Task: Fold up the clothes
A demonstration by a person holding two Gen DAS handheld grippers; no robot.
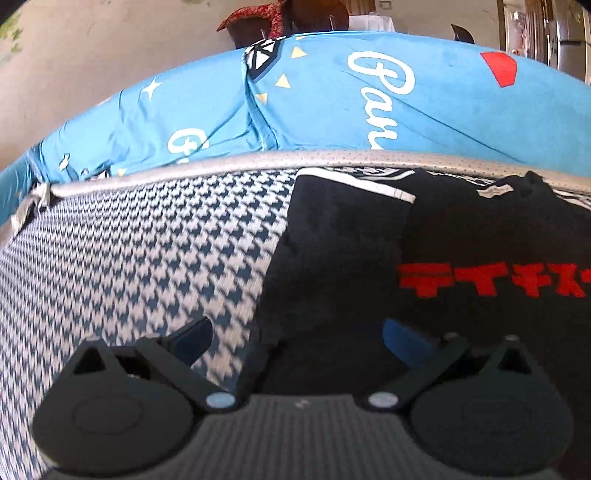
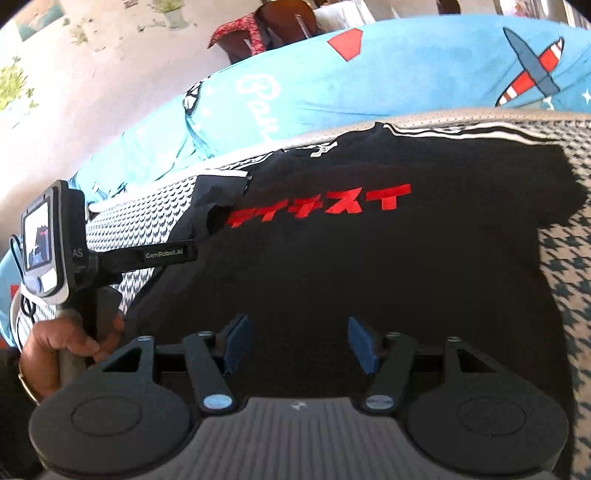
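A black T-shirt (image 2: 369, 251) with red lettering and white-striped sleeve cuffs lies spread flat, front up, on a houndstooth mat (image 1: 129, 251). In the left wrist view the black T-shirt (image 1: 461, 240) fills the right half, its left sleeve pointing up to the mat's border. My left gripper (image 1: 295, 339) is open, hovering over the shirt's left side edge with nothing between its fingers. My right gripper (image 2: 299, 343) is open above the shirt's lower middle, holding nothing. The left gripper's handle and screen (image 2: 44, 247) appear at the left, held by a hand (image 2: 55, 350).
The houndstooth mat has a grey perforated border (image 1: 258, 162) and lies on a bright blue bedsheet (image 1: 332, 96) with white script and an aeroplane print (image 2: 532, 70). Beyond the bed are a pale wall, a dark chair (image 1: 317, 14) with red cloth, and a doorway at right.
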